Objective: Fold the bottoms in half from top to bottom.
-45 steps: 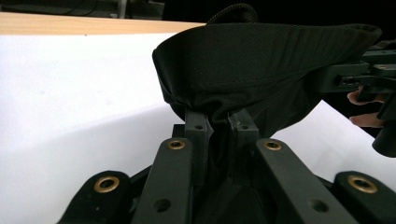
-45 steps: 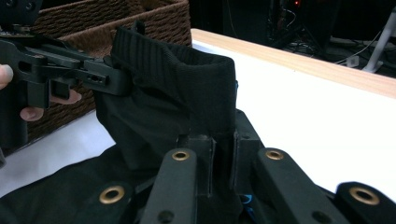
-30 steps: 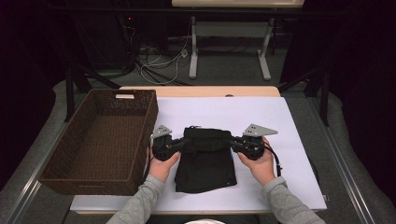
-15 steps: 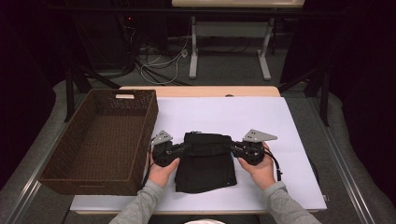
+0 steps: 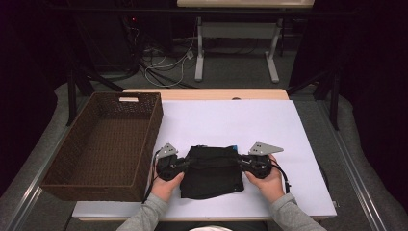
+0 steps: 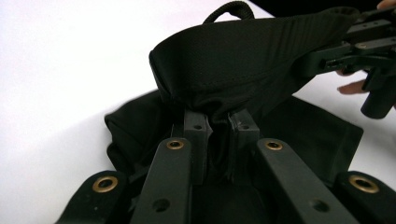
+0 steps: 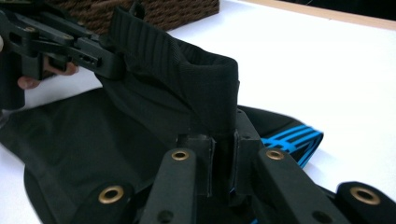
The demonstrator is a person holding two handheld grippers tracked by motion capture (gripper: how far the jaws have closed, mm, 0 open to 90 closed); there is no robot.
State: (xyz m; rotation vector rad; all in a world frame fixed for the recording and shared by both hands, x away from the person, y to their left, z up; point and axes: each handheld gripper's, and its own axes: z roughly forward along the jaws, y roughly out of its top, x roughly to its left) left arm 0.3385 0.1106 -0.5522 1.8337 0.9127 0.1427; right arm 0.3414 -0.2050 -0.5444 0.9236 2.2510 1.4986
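In the lower middle of the high view, the left gripper (image 5: 179,166) is pinching the left edge of the black garment (image 5: 211,172), which is lying on the white table (image 5: 240,122) just right of the brown wicker basket (image 5: 103,144). In the left gripper view, its two black fingers (image 6: 195,135) are clenching a bunched fold of the dark fabric, the jaws standing nearly together with cloth between them. At the lower centre-right of the high view, the right gripper (image 5: 244,163) is gripping the garment's right edge. In the right gripper view, its fingers (image 7: 198,158) are likewise closing tight on a raised ribbed band of the fabric, with a blue striped patch (image 7: 292,140) showing at the right.

Compared with the earlier high view, both hands are sitting lower in the frame, and the garment's upper edge is lying flatter over the rest of the cloth.
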